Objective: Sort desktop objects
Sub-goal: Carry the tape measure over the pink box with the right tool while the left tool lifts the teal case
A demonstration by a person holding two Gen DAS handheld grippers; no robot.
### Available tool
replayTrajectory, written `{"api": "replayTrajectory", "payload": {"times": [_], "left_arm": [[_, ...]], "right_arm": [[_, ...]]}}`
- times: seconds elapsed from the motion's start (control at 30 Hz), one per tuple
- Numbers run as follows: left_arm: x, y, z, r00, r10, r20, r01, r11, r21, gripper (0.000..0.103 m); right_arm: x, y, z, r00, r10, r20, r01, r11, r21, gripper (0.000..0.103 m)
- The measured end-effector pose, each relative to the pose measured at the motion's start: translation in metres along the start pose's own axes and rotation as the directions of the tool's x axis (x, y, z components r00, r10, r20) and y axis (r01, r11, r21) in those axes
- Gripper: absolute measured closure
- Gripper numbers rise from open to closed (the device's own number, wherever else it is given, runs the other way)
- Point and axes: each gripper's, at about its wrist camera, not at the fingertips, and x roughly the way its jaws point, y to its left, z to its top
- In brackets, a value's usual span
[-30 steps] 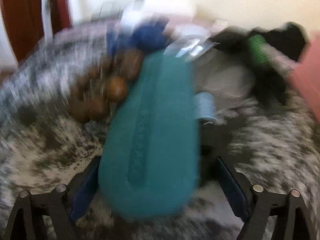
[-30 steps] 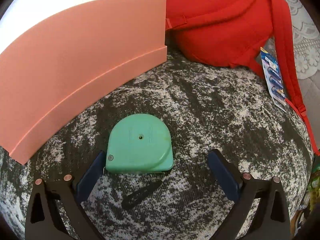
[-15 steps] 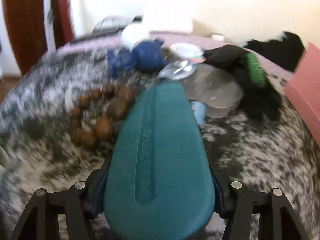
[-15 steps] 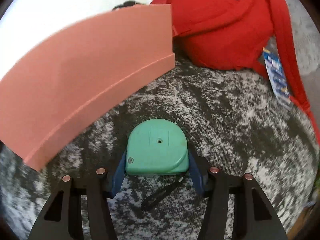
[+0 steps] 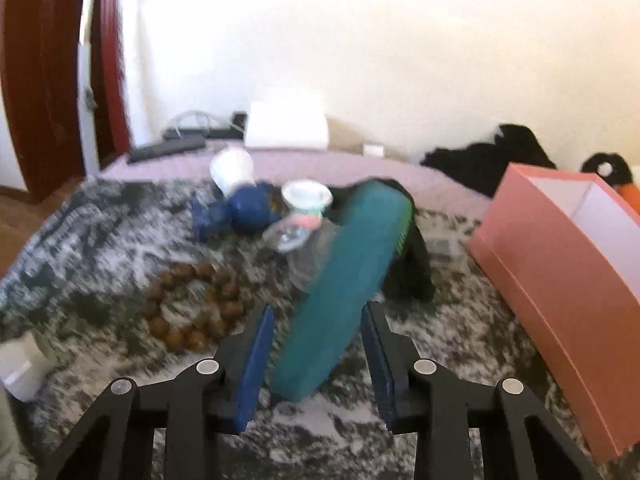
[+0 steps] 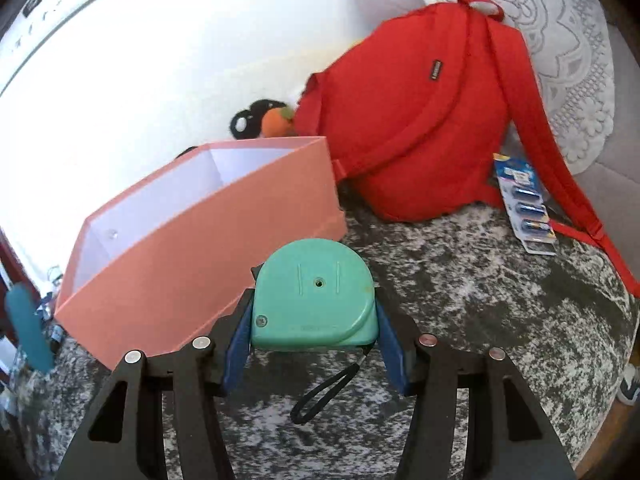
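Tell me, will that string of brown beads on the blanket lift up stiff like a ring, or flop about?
Probably flop. The brown beads lie in a loose, uneven loop on the mottled blanket, so they look strung on cord and would likely sag from one grip point. The round beads may also slip between flat tongs. The view is blurred, so I can't see the cord.

smooth plastic tape measure [image 6: 314, 304]

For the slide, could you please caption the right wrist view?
Right gripper holds a green tape measure beside the open pink box.
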Motion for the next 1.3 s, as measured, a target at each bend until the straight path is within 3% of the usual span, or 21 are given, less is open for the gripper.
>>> {"api": "replayTrajectory", "payload": {"times": [0.1,0.2,0.33,0.43,0.5,0.63,0.73,0.83,0.93,0.97,1.07,1.1,1.17,1.2,1.3], "left_arm": [[0.007,-0.004,-0.009,0.999,0.039,-0.021,-0.038,0.998,0.044,0.062],[0.018,-0.001,-0.017,0.999,0.039,-0.023,-0.038,0.999,0.034,0.044],[0.026,-0.007,-0.016,0.999,0.019,0.05,-0.02,0.999,0.027,0.017],[0.033,-0.012,-0.025,0.987,-0.07,0.147,0.063,0.997,0.055,0.004],[0.047,-0.019,-0.032,0.986,-0.066,0.152,0.054,0.995,0.083,0.004],[0.083,-0.037,-0.032,0.998,0.012,0.059,-0.023,0.982,0.186,0.004],[0.106,-0.039,-0.028,0.999,-0.017,-0.039,0.024,0.981,0.192,0.0],[0.129,-0.041,-0.024,0.99,-0.045,-0.136,0.071,0.979,0.193,0.003],[0.152,-0.043,-0.02,0.97,-0.072,-0.231,0.116,0.975,0.187,0.013],[0.152,-0.039,-0.02,0.969,-0.076,-0.234,0.115,0.981,0.156,0.013],[0.132,-0.042,-0.016,0.983,-0.056,-0.175,0.082,0.986,0.146,0.018],[0.123,-0.044,-0.014,0.988,-0.045,-0.149,0.068,0.987,0.147,0.033],[0.106,-0.048,-0.011,0.995,-0.024,-0.097,0.038,0.988,0.147,0.045],[0.101,-0.049,-0.008,0.996,-0.015,-0.087,0.027,0.991,0.134,0.06],[0.089,-0.045,0.0,0.996,-0.023,-0.083,0.03,0.996,0.082,0.063]], "right_arm": [[0.004,0.004,-0.003,0.999,0.022,-0.026,-0.023,1.0,-0.004,0.044],[0.007,0.003,-0.003,0.999,0.033,-0.032,-0.033,0.999,0.004,0.044],[0.004,0.0,0.0,0.999,0.037,-0.01,-0.037,0.999,0.009,0.044],[0.003,0.003,0.005,0.998,0.057,0.002,-0.057,0.998,0.003,0.044],[0.003,0.006,0.009,0.998,0.065,0.012,-0.065,0.998,-0.009,0.044],[0.001,0.018,0.021,0.994,0.107,0.034,-0.106,0.994,-0.017,0.044],[-0.003,0.026,0.026,0.989,0.139,0.046,-0.139,0.99,-0.021,0.044],[-0.01,0.035,0.029,0.987,0.146,0.067,-0.143,0.989,-0.046,0.044],[-0.014,0.041,0.03,0.984,0.16,0.071,-0.156,0.986,-0.058,0.044],[-0.015,0.042,0.03,0.983,0.167,0.073,-0.163,0.985,-0.057,0.044],[-0.018,0.045,0.032,0.982,0.174,0.077,-0.17,0.984,-0.055,0.044],[-0.019,0.047,0.032,0.981,0.175,0.08,-0.171,0.983,-0.062,0.044],[-0.02,0.05,0.033,0.981,0.177,0.083,-0.171,0.982,-0.074,0.044],[-0.02,0.052,0.034,0.981,0.178,0.083,-0.172,0.982,-0.078,0.044],[-0.02,0.057,0.036,0.978,0.195,0.076,-0.189,0.979,-0.08,0.044]]}}
